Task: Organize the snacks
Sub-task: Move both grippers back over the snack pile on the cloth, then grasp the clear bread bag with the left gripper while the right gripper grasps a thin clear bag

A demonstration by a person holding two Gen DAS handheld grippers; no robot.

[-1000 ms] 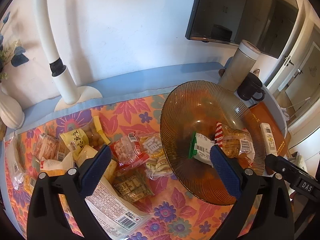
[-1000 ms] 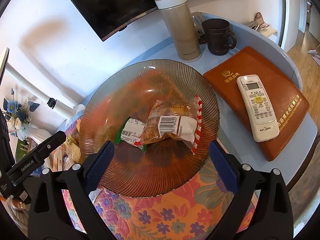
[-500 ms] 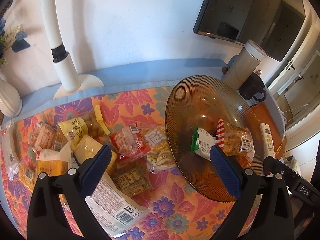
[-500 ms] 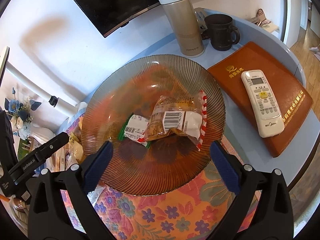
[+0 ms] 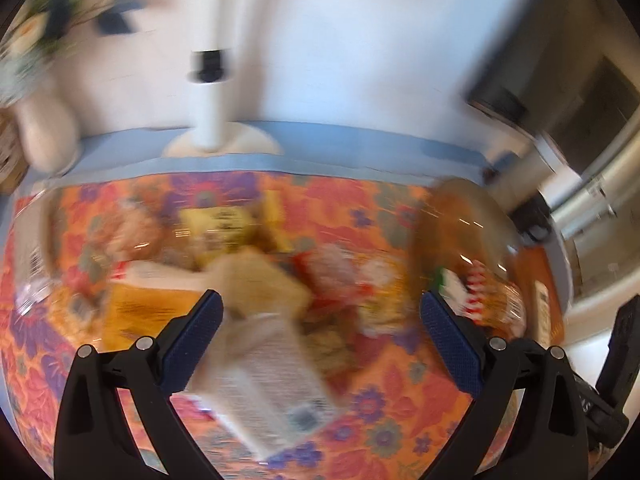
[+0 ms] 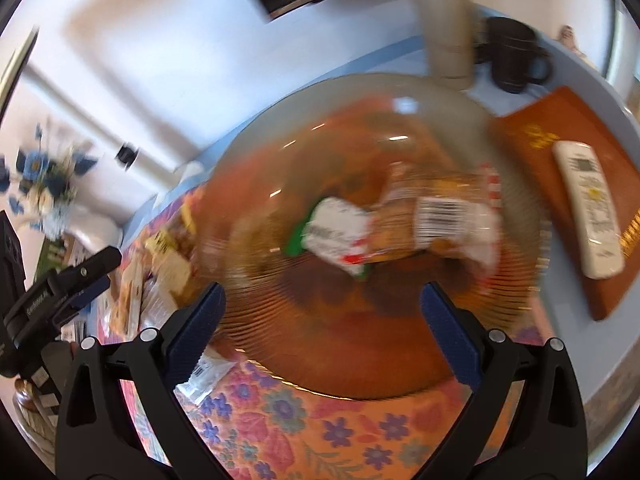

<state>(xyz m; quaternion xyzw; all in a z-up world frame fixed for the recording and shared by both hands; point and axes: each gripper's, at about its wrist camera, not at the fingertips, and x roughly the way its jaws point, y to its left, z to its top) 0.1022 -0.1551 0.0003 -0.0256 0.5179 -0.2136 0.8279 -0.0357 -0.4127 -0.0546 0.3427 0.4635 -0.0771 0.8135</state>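
Swung left, left gripper (image 5: 320, 316) jaws gape above snack packets (image 5: 256, 280).

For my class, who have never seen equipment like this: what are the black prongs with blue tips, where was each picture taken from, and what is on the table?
The prongs are two hand-held grippers; a person carries one in each hand. Each has a camera looking forward along its two fingers.

The left gripper looks over a pile of snack packets on a flowered cloth. The right gripper looks into a brown glass bowl holding two packets. Beside the bowl lie a remote control on a brown folder, a dark mug and a flask.

Both grippers are open and hold nothing. The pictures are blurred by movement.
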